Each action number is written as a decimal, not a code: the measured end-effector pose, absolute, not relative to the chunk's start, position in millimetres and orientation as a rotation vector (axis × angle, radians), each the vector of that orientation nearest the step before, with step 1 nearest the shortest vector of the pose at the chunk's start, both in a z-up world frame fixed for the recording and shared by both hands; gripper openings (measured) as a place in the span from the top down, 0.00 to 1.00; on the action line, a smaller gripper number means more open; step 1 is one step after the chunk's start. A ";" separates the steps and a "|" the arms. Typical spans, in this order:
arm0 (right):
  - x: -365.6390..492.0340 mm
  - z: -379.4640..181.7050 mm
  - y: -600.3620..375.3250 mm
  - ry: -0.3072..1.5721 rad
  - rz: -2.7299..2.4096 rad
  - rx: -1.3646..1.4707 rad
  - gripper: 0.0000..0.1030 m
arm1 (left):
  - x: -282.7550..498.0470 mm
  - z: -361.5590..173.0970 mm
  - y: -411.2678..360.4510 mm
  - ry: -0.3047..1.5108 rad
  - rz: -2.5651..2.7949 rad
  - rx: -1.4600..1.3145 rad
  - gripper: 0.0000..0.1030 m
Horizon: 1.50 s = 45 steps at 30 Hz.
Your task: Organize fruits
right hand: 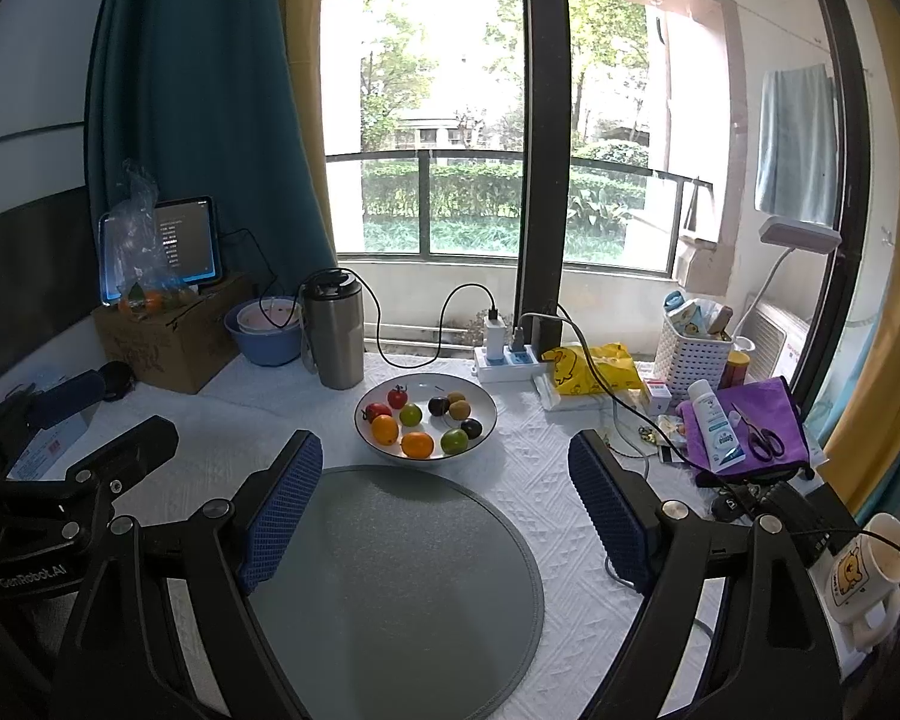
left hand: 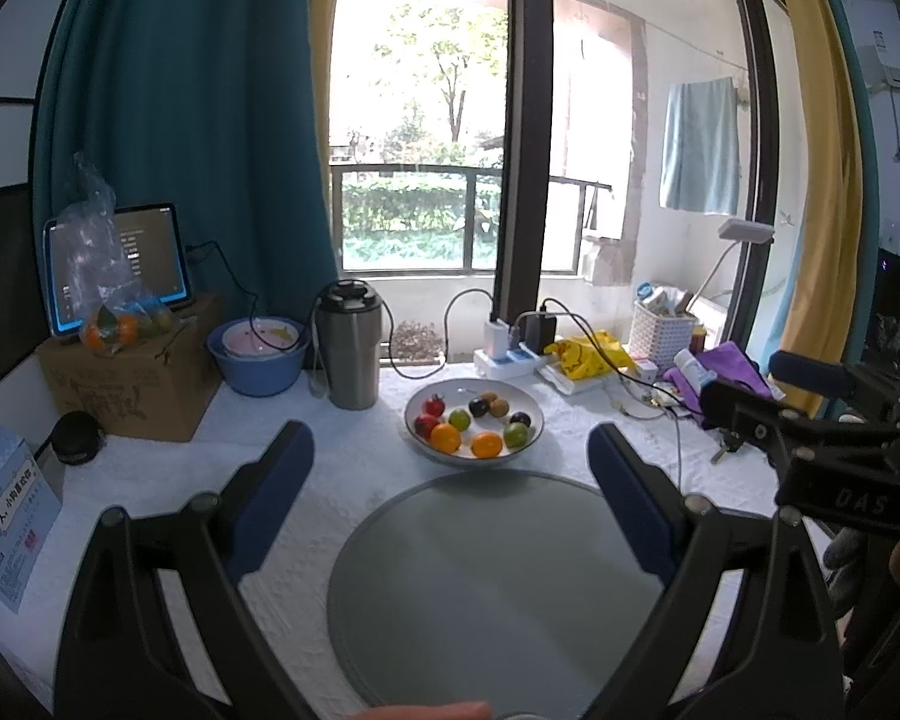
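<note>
**Left wrist view: all fruit in the bowl, glass disc bare**

Left wrist and right wrist cameras both look across a table (right hand: 546, 516) with a white cloth toward a window. The fruits sit together in a white bowl (left hand: 531, 405) just beyond a round grey glass disc (left hand: 492, 588): two oranges (left hand: 446, 437), two green fruits (left hand: 459, 419), two red ones (left hand: 433, 405), two dark plums (left hand: 479, 406) and what look like two small brown fruits (left hand: 498, 405). They lie mixed, not grouped by kind. Nothing rests on the disc.

This fits two stages equally: fruit waiting to be sorted out of the bowl, or fruit gathered into it. The pictures do not settle which, so what is done and what is left cannot be judged further.

The left gripper (left hand: 450, 480) hangs above the near side of the disc, its blue-padded fingers spread wide and empty, aimed at the bowl. The right gripper (right hand: 444, 480) is held the same way, level beside it, jaws wide apart, nothing between them. Each shows at the edge of the other's view. Neither touches fruit, bowl or disc.

A steel flask (right hand: 333, 336) and a power strip (right hand: 507, 360) stand behind the bowl.
</note>
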State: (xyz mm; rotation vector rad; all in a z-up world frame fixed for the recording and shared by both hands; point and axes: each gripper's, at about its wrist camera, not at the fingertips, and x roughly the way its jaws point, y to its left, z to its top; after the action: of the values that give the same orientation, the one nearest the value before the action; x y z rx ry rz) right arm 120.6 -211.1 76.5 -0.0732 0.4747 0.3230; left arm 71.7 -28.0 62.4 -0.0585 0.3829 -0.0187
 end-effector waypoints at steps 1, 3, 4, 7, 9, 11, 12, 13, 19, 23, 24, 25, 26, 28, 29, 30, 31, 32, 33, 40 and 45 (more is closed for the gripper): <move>120.6 76.5 -211.1 0.475 0.323 -0.073 0.16 | 71.6 62.4 -28.1 0.383 -0.019 -0.059 0.09; 120.6 76.4 -211.2 0.474 0.323 -0.074 0.16 | 71.7 62.5 -28.0 0.383 -0.019 -0.058 0.09; 120.7 76.4 -211.1 0.475 0.323 -0.073 0.16 | 71.7 62.5 -27.9 0.383 -0.019 -0.059 0.09; 121.4 76.4 -212.7 0.476 0.323 -0.073 0.16 | 71.6 62.6 -27.9 0.382 -0.020 -0.058 0.09; 121.3 76.4 -212.0 0.476 0.322 -0.073 0.16 | 71.5 62.6 -27.3 0.382 -0.020 -0.059 0.09; 121.3 76.5 -212.2 0.475 0.322 -0.073 0.16 | 71.3 62.6 -27.3 0.382 -0.020 -0.059 0.09; 121.5 76.3 -212.5 0.475 0.322 -0.073 0.16 | 71.4 62.6 -27.3 0.382 -0.020 -0.059 0.09; 121.8 76.1 -212.6 0.475 0.322 -0.073 0.16 | 71.4 62.6 -27.4 0.382 -0.020 -0.059 0.09; 121.9 76.2 -213.0 0.475 0.322 -0.073 0.16 | 71.4 62.5 -27.3 0.383 -0.020 -0.059 0.09; 122.2 76.0 -213.4 0.475 0.322 -0.073 0.16 | 71.2 62.7 -27.6 0.382 -0.019 -0.059 0.09; 122.6 75.9 -213.7 0.476 0.322 -0.072 0.16 | 71.4 62.6 -27.2 0.382 -0.019 -0.060 0.09; 122.3 76.1 -214.2 0.476 0.321 -0.072 0.16 | 71.4 62.5 -27.3 0.382 -0.019 -0.060 0.09; 122.4 76.1 -214.5 0.476 0.321 -0.072 0.16 | 71.0 62.7 -27.8 0.382 -0.019 -0.060 0.09; 122.4 76.1 -214.1 0.476 0.321 -0.072 0.16 | 71.4 62.7 -27.3 0.382 -0.020 -0.060 0.09; 123.0 75.8 -215.0 0.476 0.321 -0.072 0.16 | 71.2 62.8 -27.5 0.382 -0.020 -0.060 0.09; 122.9 76.0 -215.1 0.475 0.321 -0.072 0.16 | 71.4 62.7 -27.2 0.381 -0.020 -0.059 0.09; 122.4 76.1 -214.1 0.475 0.321 -0.072 0.16 | 71.2 62.4 -27.4 0.381 -0.020 -0.059 0.09; 122.6 76.0 -214.4 0.475 0.321 -0.072 0.16 | 71.0 62.3 -27.6 0.381 -0.021 -0.059 0.09; 122.8 76.0 -214.9 0.475 0.320 -0.072 0.16 | 70.9 62.4 -28.2 0.380 -0.021 -0.058 0.09; 123.5 75.8 -217.6 0.475 0.320 -0.072 0.16 | 69.7 62.0 -28.3 0.380 -0.025 -0.057 0.09; 123.1 76.0 -217.3 0.474 0.319 -0.071 0.16 | 68.7 62.0 -28.7 0.379 -0.025 -0.057 0.09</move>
State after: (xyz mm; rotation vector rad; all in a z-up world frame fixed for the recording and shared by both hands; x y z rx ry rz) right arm 123.1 -217.3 76.0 -0.0713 0.4741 0.3190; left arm 68.7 -28.7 62.0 -0.0568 0.3786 -0.0248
